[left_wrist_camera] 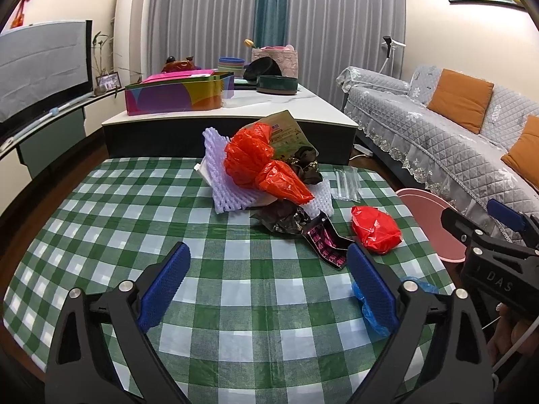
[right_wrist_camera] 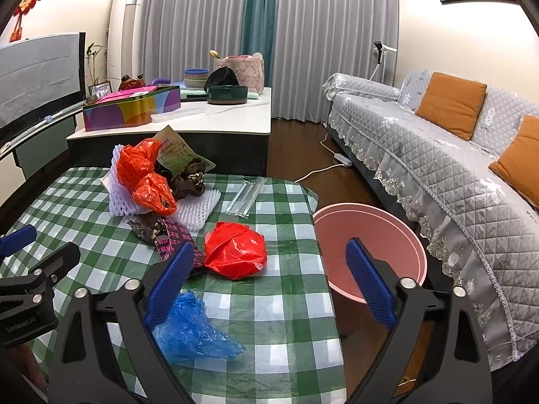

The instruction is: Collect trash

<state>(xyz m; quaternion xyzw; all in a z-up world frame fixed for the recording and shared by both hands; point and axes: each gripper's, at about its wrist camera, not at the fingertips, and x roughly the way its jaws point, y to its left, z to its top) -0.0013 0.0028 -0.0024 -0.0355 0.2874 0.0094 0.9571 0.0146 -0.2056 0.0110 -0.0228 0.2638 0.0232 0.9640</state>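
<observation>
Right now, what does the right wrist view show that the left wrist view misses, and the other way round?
Right wrist only: the inside of the pink bin beside the table, the white power strip and its cord on the floor, and the whole blue plastic bag.

Left wrist only: little extra; it shows the table's left half, bare checked cloth.

Both: the trash pile with the orange bags, the red bag, the clear straws packet, and both grippers, left gripper and right gripper, open and empty.
</observation>
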